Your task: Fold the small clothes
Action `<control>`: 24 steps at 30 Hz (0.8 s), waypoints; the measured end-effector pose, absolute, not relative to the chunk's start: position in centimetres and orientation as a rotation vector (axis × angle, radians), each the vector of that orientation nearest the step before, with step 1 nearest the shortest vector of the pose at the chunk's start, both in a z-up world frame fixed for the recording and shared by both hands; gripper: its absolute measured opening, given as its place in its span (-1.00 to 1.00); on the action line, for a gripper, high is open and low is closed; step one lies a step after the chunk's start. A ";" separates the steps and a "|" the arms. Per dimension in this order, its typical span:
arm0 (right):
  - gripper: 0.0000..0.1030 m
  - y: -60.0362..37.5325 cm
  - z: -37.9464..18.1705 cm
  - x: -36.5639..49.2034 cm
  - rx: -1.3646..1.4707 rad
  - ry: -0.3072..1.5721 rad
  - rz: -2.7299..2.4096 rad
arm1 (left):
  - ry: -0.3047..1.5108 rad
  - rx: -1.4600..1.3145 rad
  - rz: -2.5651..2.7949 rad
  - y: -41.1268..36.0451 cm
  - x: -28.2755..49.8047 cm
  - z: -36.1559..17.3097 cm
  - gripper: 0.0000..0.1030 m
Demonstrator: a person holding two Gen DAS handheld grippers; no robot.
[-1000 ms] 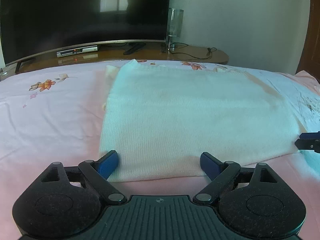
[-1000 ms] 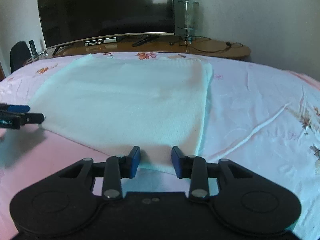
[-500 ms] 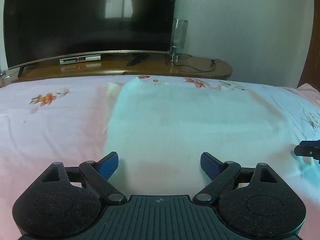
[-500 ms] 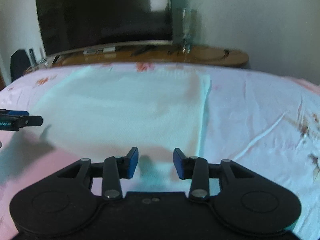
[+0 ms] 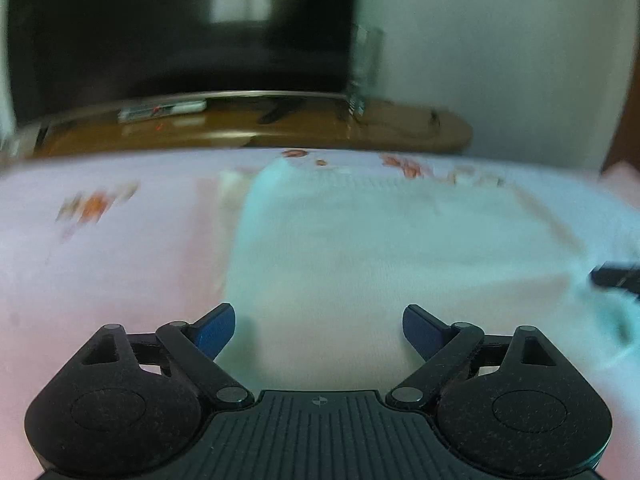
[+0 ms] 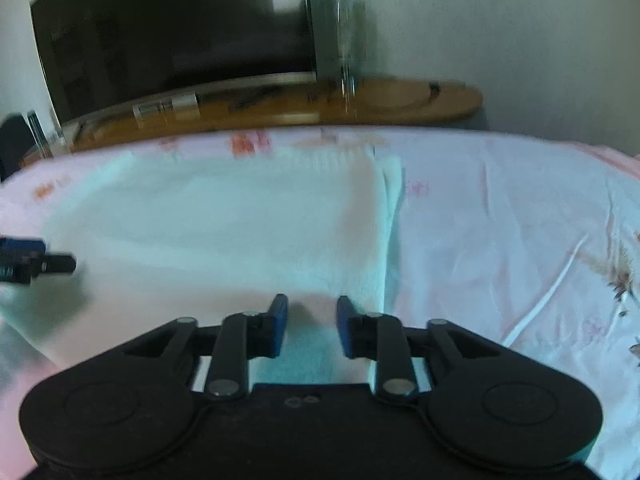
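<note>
- Pink floral bedsheet (image 6: 500, 240) covers the bed; behind its far edge a curved wooden TV shelf (image 6: 400, 104) carries a large dark TV screen (image 5: 180, 32), with a clear glass vase (image 6: 346, 40) at the screen's right corner. Both views are motion-blurred.
- Folded pale mint-white knit garment (image 5: 380, 248) lies flat on the sheet, a rough rectangle. Its far edge sits near the far edge of the bed.
- Left edge of the garment: straight, with a narrow cream layer peeking out beside the far left corner. Bare sheet runs wide to the left of it.
- Right edge (image 6: 390, 240): layered fold line, with wide wrinkled sheet beyond it to the right.
- Left gripper (image 5: 318, 330): blue fingers spread wide, nothing between them, hanging over the near left part of the garment. Can't tell if the tips touch the cloth.
- Right gripper (image 6: 312, 326): fingers narrow and closing, over the near right corner just inside the right edge. Cloth shows in the gap below; no clamp visible.
- Each gripper's tip shows at the side edge of the other's view, well apart across the garment's near edge.
</note>
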State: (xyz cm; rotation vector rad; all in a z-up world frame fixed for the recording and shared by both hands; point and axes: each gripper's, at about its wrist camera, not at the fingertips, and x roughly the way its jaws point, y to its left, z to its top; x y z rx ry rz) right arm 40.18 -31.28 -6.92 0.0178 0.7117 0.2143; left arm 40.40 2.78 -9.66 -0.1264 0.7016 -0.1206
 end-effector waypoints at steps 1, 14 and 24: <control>-0.34 -31.3 -6.6 39.7 0.023 0.709 0.223 | 0.701 -0.211 -0.116 4.0 38.8 -9.7 0.75; -0.58 -26.9 -5.2 36.2 0.183 0.722 0.352 | 0.611 -1.043 0.006 6.8 33.4 -16.1 0.36; -0.83 -25.6 -5.8 41.9 0.319 0.731 0.388 | 0.470 -1.088 0.041 6.2 37.6 -16.8 0.34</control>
